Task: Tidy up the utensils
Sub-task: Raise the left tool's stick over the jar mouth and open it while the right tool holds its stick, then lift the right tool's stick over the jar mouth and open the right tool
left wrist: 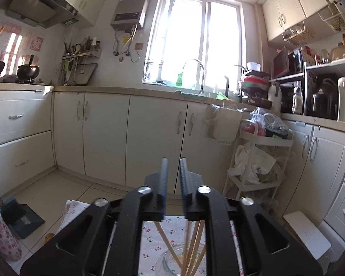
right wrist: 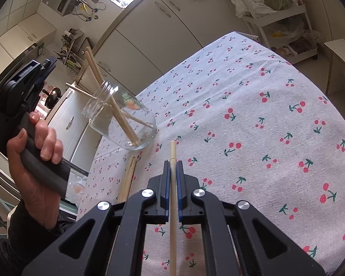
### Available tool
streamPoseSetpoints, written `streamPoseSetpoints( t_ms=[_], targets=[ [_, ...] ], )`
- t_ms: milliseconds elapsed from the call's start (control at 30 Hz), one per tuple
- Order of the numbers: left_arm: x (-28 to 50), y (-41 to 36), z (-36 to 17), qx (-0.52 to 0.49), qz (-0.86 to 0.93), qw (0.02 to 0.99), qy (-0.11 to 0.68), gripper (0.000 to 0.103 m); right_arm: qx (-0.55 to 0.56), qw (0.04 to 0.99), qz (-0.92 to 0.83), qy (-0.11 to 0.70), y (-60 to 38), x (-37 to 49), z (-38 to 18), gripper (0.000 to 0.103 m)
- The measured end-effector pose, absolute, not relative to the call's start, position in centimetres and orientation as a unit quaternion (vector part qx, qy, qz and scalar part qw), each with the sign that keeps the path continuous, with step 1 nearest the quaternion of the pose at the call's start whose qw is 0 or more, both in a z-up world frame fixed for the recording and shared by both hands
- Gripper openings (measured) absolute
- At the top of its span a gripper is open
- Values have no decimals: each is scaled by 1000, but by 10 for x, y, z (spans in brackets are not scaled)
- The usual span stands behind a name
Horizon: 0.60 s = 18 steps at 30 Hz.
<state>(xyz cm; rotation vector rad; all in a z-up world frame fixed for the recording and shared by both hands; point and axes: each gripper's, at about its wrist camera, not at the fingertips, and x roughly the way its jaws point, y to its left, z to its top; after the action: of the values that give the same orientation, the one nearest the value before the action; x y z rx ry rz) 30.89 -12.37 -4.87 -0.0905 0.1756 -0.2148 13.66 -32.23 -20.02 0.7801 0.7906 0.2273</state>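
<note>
A: The pale wooden chopstick (right wrist: 172, 184) lies clamped lengthwise in the right claw (right wrist: 172, 163), its blunt tip poking out just past the fingertips and hanging over the cherry-print tablecloth (right wrist: 253, 119) on the table.

B: And where does it go?

A: I'd judge into the clear glass jar (right wrist: 122, 122) at the far left, which already holds several chopsticks (right wrist: 108, 96) leaning across one another. Two more bare chopsticks (right wrist: 128, 174) lie flat on the cloth just beside the jar's near side.

B: What about the left claw (left wrist: 173, 174)?

A: Its fingers stand slightly apart with nothing between them; it grips nothing. In the right view, a hand (right wrist: 34, 151) holds that tool's handle to the left of the jar, apart from the glass.

B: So how to do the drop well?

A: Carry the stick up over the jar's mouth, tip it steeper so the leading end enters first, and aim for the gap between the leaning sticks instead of onto them. Release only once the tip is well inside, or it may bounce off the rim. The jar looks light and unsteadied, so a sideways knock could tip it.

B: Anything you can't make out?

A: The held chopstick's rear end runs out of the bottom of the frame. From the left view the tool body covers most of the jar (left wrist: 172, 260). How far the table reaches on the near left is cut off.
</note>
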Motion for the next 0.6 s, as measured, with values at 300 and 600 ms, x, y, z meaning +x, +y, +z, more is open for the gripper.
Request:
streamPoseSetpoints(
  t_ms=[300,600],
  targets=[
    [267,-89,-33,-52,-81,992,86,41,407,832,113,359,-330,136,-196,6],
    [228,-36,-76,-77,-50,982,167,50,434,864,124,221,-329,163,-103,6]
  ],
)
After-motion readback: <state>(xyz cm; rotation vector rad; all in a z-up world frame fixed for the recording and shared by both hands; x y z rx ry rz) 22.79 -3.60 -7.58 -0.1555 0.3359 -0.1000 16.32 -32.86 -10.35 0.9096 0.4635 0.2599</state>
